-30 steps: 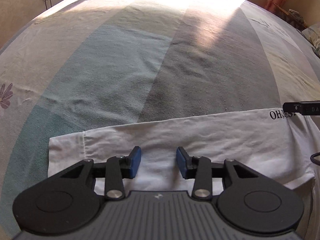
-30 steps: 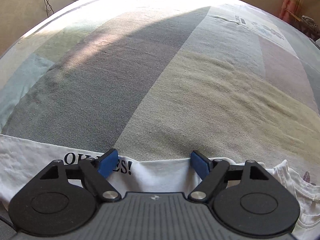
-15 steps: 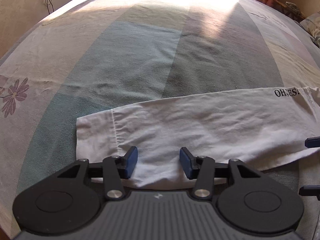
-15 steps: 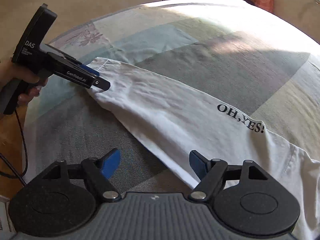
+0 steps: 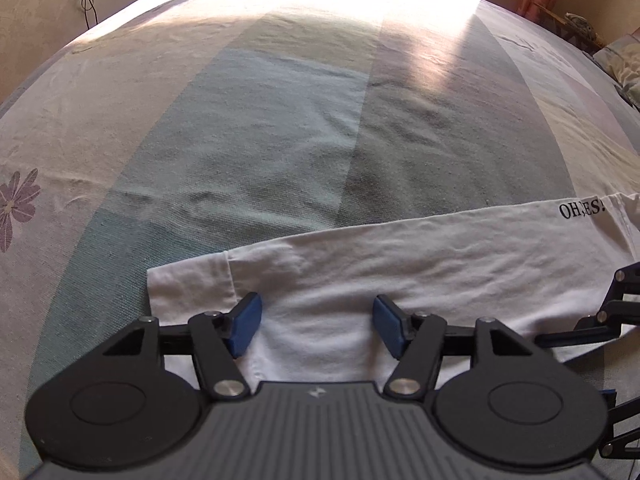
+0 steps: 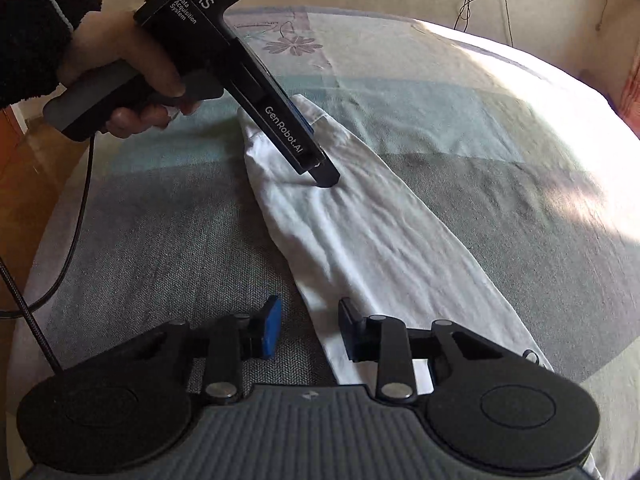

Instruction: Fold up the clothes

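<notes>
White T-shirt (image 5: 420, 272) lies folded into a long narrow strip across the bedspread (image 5: 280, 128), near the bed's front edge, flat but lightly creased. Black print "OH, YES!" (image 5: 582, 210) sits at the strip's right end in the left wrist view; a seamed hem (image 5: 188, 284) marks the left end.

Left gripper (image 5: 316, 326): fingers spread wide, blue pads (image 5: 244, 324) apart, cloth showing between them, nothing clamped. Seen from the right wrist view, the same gripper (image 6: 324, 174) comes down at a slant with its tip on the shirt near the hem end; whether it presses or only touches, cannot tell. A hand (image 6: 120, 80) in a dark fleecy sleeve (image 6: 36, 20) grips its handle; a black cable (image 6: 48, 288) trails off toward the bed's left edge.

Right gripper (image 6: 306, 334): fingers parted, released, straddling the near long edge of the strip. Left pad (image 6: 272, 332) over bare bedspread, the other finger over white cloth. No fabric pinched.

Bedspread is in broad colour blocks: teal, grey, cream, with a purple flower motif (image 5: 18, 208) toward the left edge. Strong sunlight across the far side
</notes>
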Tool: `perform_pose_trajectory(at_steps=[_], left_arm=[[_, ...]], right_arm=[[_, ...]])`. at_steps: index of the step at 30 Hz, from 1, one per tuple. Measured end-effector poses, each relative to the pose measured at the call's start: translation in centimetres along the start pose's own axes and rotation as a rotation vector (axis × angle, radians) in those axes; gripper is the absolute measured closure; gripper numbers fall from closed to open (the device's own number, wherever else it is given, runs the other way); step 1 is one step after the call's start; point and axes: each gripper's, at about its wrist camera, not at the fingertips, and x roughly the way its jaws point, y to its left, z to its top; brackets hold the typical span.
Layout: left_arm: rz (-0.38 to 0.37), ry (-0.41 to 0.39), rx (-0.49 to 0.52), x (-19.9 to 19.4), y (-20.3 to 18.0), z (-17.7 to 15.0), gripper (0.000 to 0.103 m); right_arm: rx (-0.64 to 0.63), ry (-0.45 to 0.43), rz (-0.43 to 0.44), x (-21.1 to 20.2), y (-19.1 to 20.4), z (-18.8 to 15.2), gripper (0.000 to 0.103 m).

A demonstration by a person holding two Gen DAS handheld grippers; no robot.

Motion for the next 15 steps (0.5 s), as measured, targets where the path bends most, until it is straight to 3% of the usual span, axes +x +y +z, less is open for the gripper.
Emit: perform_pose_trajectory(at_steps=[2,4,7,10,14,15], left_arm=[[-0.001,-0.003,0.007,0.0,-0.1,0.0,0.036],[-0.004,-0.007,0.017,-0.1,0.0,-0.2,0.036],[-0.007,-0.011,0.038,-0.3,0.1,-0.5,0.036],[0.027,-0.002,0.053,-1.1,-0.3,-0.4,0.037],[0.015,-0.086,0.121,-3.4,-2.0,-0.8,0.037],[0.004,-0.099,0.149,-3.7,-2.7,-1.0,0.037]], right_arm=[[0.02,0.007,0.015,-0.4,-0.1,-0.2,0.068],[0.039,0.013,0.03,-0.8,-0.2,-0.4,0.092],[0.068,0.023,0.053,-1.4,-0.3,-0.7,0.098],[0.098,0.033,0.075,-1.9,-0.4,-1.1,0.096],[0.147,0.042,0.096,-2.9,-0.7,-1.6,0.09],[0.211,0.029,0.058,-3.7,-1.5,-2.0,0.088]])
